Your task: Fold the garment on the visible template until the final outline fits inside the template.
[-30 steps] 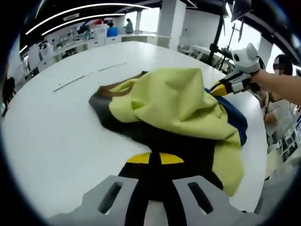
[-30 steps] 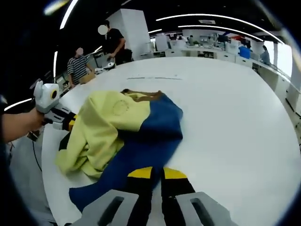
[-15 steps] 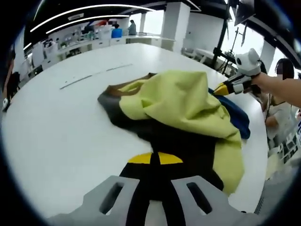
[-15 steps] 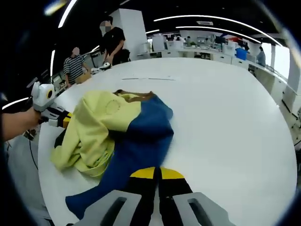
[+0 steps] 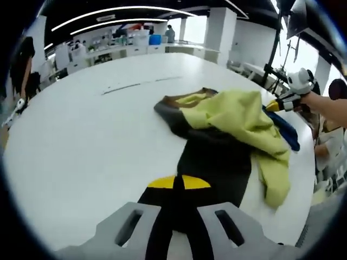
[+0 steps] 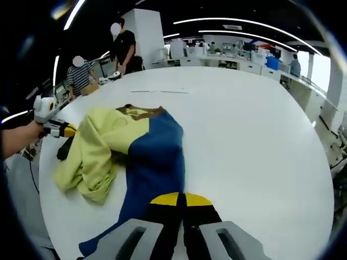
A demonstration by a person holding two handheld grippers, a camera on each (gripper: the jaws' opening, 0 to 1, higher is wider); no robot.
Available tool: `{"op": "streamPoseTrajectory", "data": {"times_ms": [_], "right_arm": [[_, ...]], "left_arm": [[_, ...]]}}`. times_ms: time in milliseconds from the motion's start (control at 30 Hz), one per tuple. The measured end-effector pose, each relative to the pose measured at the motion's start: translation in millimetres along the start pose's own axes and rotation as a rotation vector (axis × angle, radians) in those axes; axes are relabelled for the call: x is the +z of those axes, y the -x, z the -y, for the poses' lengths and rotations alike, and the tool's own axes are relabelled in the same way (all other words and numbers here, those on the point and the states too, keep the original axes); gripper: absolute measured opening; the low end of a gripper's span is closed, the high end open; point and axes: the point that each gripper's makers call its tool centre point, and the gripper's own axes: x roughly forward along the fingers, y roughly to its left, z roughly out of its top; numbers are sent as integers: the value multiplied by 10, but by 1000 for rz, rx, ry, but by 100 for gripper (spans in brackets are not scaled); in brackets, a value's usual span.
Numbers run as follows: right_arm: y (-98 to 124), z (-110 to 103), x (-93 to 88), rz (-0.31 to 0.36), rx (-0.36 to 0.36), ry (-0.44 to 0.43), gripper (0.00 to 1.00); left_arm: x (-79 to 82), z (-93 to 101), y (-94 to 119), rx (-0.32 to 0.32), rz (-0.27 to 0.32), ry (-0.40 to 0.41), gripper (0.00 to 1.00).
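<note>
Stretched longer across the table [image 6: 255, 135] since before, the garment [image 6: 146, 157] stays pinched by both hand-held grippers: left hand-held gripper [image 5: 179, 187], right hand-held gripper [image 6: 181, 201].

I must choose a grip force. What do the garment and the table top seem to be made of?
The garment looks like soft, matte woven or knit cloth in yellow, blue and black panels: it bunches and creases in loose folds and shows no shine. The exact fibre cannot be told. The table looks like a hard, smooth white top, perhaps laminate: flat, even, faintly glossy.

Bright, even ceiling strip lights [image 5: 108, 11] at 12 o'clock, window glare at 2, soft shadows, strong fisheye edge bending, slight blur.
</note>
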Motion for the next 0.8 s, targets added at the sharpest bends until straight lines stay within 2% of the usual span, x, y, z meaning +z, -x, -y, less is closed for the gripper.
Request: {"op": "streamPoseTrajectory", "data": {"times_ms": [267,533,800], "right_arm": [[43,148,26,-6,-35,9,0],[80,259,-18,-31,-63,25,0],[112,360,15,-50,-88,60,0]], "left_arm": [[-112,-430,199,80,-8,36,0],[-303,-611,390,137,-27,73,0],[-417,-831,550,191,-44,102,0]]}}
